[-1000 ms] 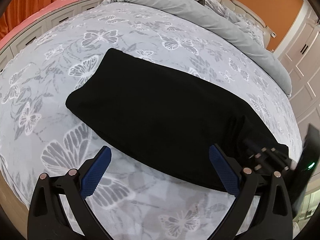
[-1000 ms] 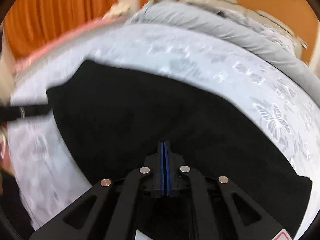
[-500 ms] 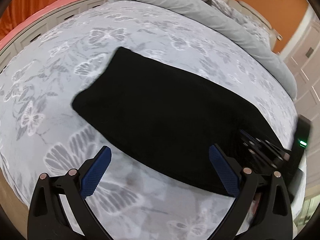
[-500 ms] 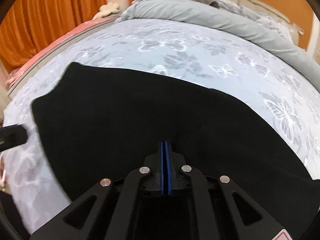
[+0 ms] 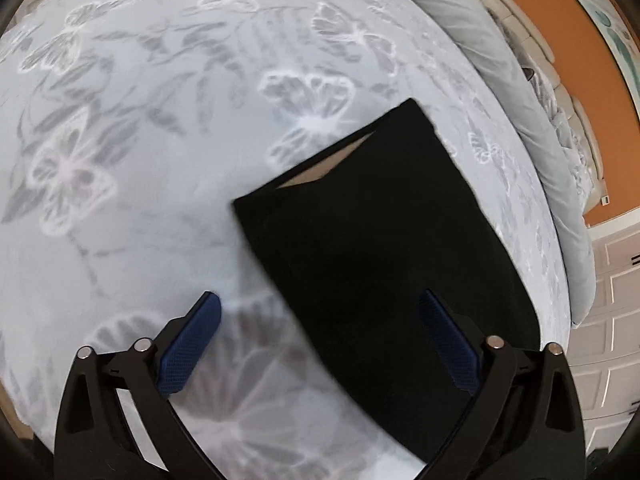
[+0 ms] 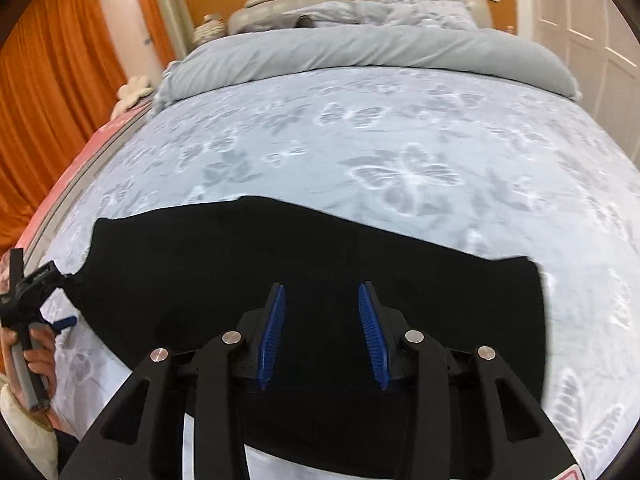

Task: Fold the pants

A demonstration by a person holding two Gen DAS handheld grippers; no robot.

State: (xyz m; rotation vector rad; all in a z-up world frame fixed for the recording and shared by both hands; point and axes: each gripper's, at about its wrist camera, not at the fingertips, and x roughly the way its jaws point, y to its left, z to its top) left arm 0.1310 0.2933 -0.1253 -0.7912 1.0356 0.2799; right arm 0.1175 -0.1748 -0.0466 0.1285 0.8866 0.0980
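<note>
Right wrist view has my right tongs parted partway and empty, hovering over the near edge of the black pants, which lie folded into a flat band across the butterfly-print bed. My left tongs gape wide with nothing between them, straddling the pants' near side edge, I judge so that I can pinch it for the next fold. At the far end a sliver of pale lining shows where the layers gape.
</note>
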